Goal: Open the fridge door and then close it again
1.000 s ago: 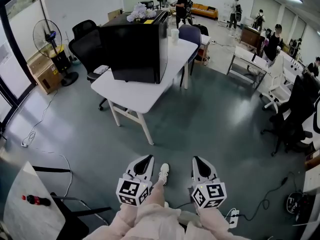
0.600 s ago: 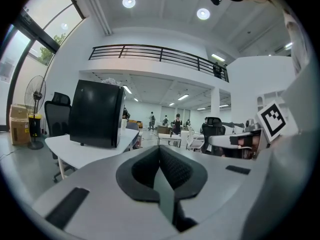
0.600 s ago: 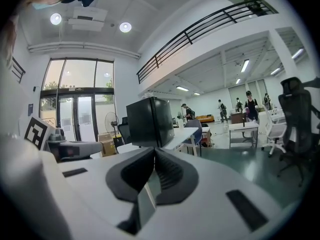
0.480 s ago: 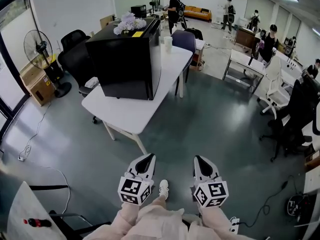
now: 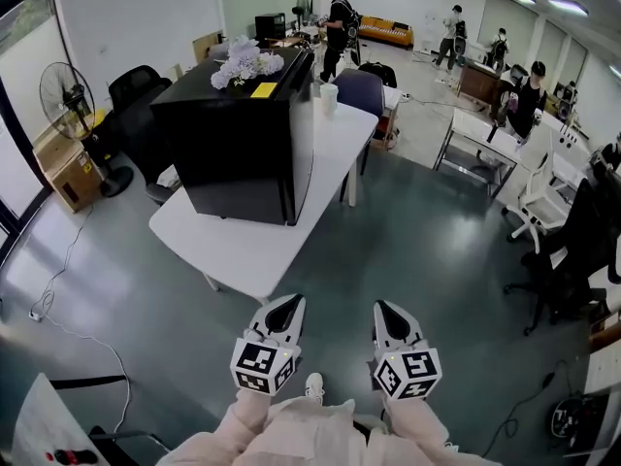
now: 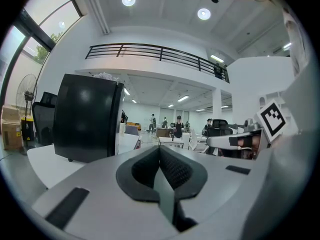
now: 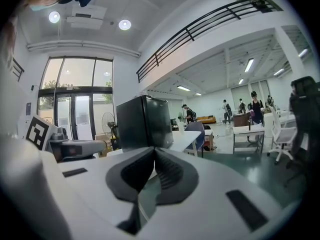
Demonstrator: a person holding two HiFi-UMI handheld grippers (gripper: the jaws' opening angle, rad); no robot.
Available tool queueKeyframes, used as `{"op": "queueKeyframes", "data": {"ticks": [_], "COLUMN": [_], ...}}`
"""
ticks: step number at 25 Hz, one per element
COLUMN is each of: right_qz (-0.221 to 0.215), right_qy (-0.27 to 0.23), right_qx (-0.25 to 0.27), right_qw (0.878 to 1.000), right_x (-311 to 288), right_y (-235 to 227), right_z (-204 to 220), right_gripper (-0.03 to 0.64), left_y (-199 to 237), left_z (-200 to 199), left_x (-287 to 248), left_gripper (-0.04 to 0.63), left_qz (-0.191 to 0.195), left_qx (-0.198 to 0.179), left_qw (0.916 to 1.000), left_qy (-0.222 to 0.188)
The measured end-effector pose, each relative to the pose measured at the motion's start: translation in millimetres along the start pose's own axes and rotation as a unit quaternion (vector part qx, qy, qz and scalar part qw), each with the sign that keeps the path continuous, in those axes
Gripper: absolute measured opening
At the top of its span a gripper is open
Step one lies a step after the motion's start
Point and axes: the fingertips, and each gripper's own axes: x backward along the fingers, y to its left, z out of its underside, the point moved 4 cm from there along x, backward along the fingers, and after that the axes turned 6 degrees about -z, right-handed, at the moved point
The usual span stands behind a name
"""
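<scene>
A small black fridge (image 5: 243, 134) stands on a white table (image 5: 243, 255), its door closed, with white flowers (image 5: 243, 63) and a yellow note (image 5: 263, 90) on top. Both grippers are held low in front of me, short of the table's near corner. The left gripper (image 5: 286, 304) and the right gripper (image 5: 385, 309) point toward the fridge, both shut with nothing between the jaws. The left gripper view has the fridge (image 6: 87, 116) ahead to the left of the shut left gripper (image 6: 160, 149). In the right gripper view the fridge (image 7: 145, 121) stands straight ahead beyond the right gripper (image 7: 154, 150).
A standing fan (image 5: 63, 95), a cardboard box (image 5: 63, 168) and a black office chair (image 5: 136, 90) are left of the table. A blue chair (image 5: 359, 90) stands behind it. Desks (image 5: 485, 134), black chairs (image 5: 582, 250) and several people fill the right and back.
The table and fridge have come nearer and larger in the head view. Both grippers travelled forward side by side and stayed shut.
</scene>
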Motion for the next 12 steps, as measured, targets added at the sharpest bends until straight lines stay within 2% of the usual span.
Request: {"op": "queueKeyframes", "data": {"ticks": [8, 12], "right_qz": [-0.003, -0.019], "right_qy": [-0.007, -0.011], "right_qx": [0.016, 0.022], "right_qw": [1.000, 1.000], "right_x": [-67, -86], "right_y": [-38, -50], "right_z": [-17, -22], "right_gripper": [0.012, 0.012], "left_y": [32, 37], "left_z": [-9, -11], "left_x": [-67, -89], "left_gripper": [0.011, 0.011], "left_qz": [-0.004, 0.001], "left_qx": [-0.004, -0.008], "left_qw": [1.0000, 1.0000], "left_qy": [-0.006, -0.002]}}
